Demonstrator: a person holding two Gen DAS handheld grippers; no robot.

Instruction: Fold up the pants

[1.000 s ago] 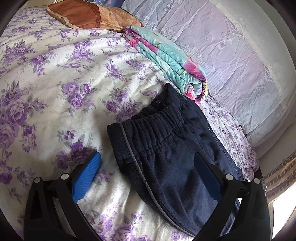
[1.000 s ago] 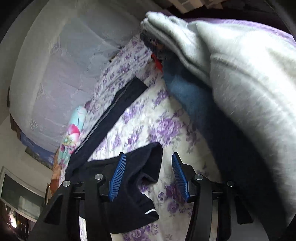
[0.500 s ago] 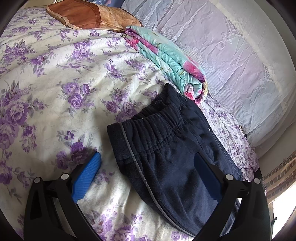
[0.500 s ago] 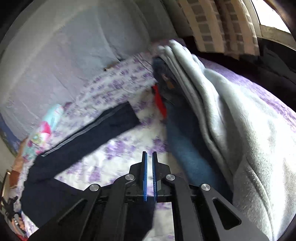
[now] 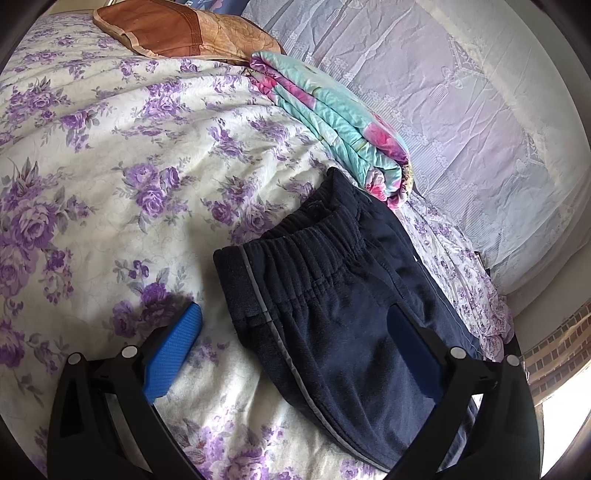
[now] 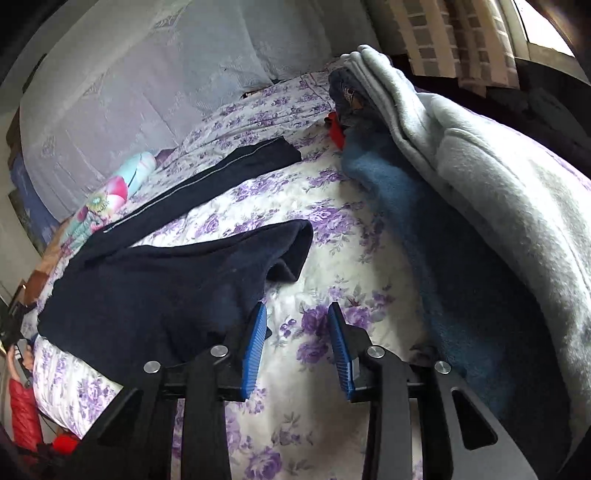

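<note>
Dark navy pants (image 5: 332,295) with a grey side stripe lie on the floral bedspread (image 5: 110,184). The elastic waistband faces my left gripper (image 5: 295,332), which is open and empty, its fingers straddling the waist end just above the cloth. In the right wrist view the pants (image 6: 155,288) spread left, one leg (image 6: 221,173) stretched straight toward the back, the other leg's end (image 6: 291,251) folded over near the middle. My right gripper (image 6: 297,332) is open and empty, just right of the pants over bare bedspread.
A folded teal and pink quilt (image 5: 332,122) and a brown pillow (image 5: 177,33) lie beyond the waistband. A grey and blue blanket pile (image 6: 461,184) fills the right of the bed. A lace-covered wall (image 5: 461,110) backs the bed.
My right gripper shut half a second ago and has now opened again, pulled back from the folded leg. The left gripper has not moved.
</note>
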